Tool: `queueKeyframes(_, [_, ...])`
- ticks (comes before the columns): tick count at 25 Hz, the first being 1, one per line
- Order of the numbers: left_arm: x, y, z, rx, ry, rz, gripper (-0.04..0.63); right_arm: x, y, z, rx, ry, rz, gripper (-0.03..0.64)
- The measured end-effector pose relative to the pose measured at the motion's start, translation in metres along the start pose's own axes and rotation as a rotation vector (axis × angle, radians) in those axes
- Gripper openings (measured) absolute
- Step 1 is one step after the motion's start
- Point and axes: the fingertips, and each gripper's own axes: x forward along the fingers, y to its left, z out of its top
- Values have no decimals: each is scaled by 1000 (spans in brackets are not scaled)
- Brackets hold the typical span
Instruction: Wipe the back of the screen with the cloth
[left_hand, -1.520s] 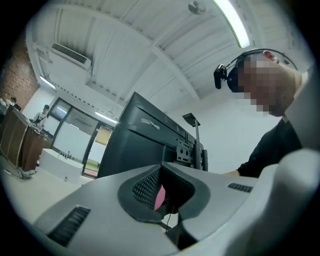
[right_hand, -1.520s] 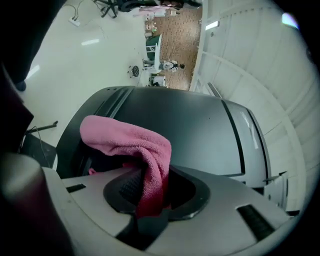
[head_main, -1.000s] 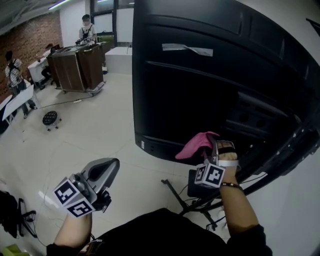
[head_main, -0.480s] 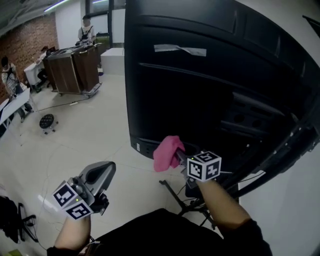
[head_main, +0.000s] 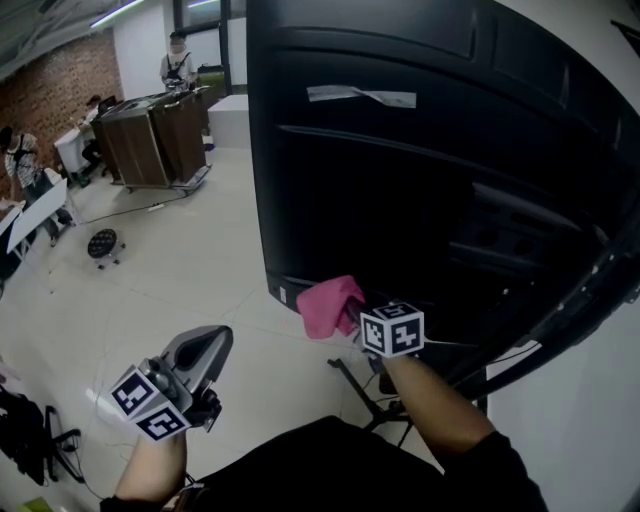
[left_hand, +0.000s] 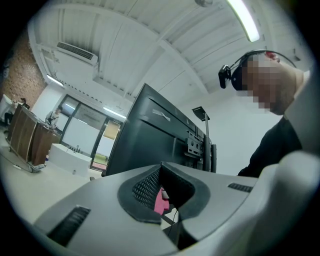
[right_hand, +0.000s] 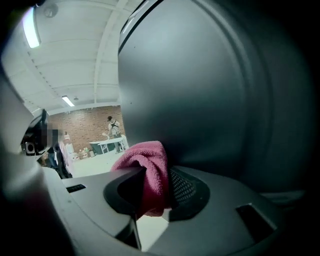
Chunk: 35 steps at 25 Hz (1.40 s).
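Head view puts the cloth (head_main: 328, 303) at the lower left corner of the screen's back (head_main: 400, 180), pinched tight in the jaws of the right gripper (head_main: 350, 316). The left gripper (head_main: 207, 350) hangs low, jaws all but together on nothing. We judge another leftward stroke could slip off the edge, or the hard jaws could scrape the panel. A second ago the cloth sat further right; the left gripper has barely shifted

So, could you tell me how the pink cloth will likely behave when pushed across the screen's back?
The pink terry cloth bunches and folds over the right claw, so it is probably floppy and light. Its looped pile would likely drag on the smooth black screen back rather than slip.
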Motion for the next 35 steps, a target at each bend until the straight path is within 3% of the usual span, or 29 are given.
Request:
queueKeyframes(2, [15, -2, -8, -1, 19, -23, -5, -43, -26, -11, 40, -25, 2, 107])
queueKeyframes(3, [26, -5, -15, -2, 35, -43, -5, -64, -23, -9, 54, -50, 48, 107])
queueKeyframes(7, [74, -40, -47, -2, 106, -189, -5, -127, 46, 17, 27, -156, 357, 107])
queueKeyframes(8, [83, -49, -54, -2, 117, -218, -5, -136, 56, 20, 10, -170, 397, 107])
queueKeyframes(10, [98, -58, -67, -4, 138, -220, -5, -142, 48, 20, -20, -175, 361, 107])
queueKeyframes(17, [98, -69, -91, -17, 192, -125, -5, -43, -15, -16, -174, -55, 22, 107])
queueKeyframes(22, [85, -53, -96, -42, 189, -103, -5, -93, -86, -43, -69, -7, -188, 107])
queueKeyframes(24, [93, -57, -101, -56, 188, -129, -5, -122, -80, -50, -22, -13, -151, 107])
queueKeyframes(27, [118, -84, -105, -67, 182, -181, -5, -181, -38, -41, -40, -101, 93, 107])
queueKeyframes(29, [143, -123, -109, -55, 176, -217, -5, -238, -44, -31, -44, -186, 202, 107])
queueKeyframes(32, [196, -202, -128, -20, 166, -239, -5, -333, -99, -38, -41, -272, 213, 107])
queueKeyframes(35, [249, -277, -163, -18, 165, -220, -5, -401, -158, -57, -54, -290, 220, 107])
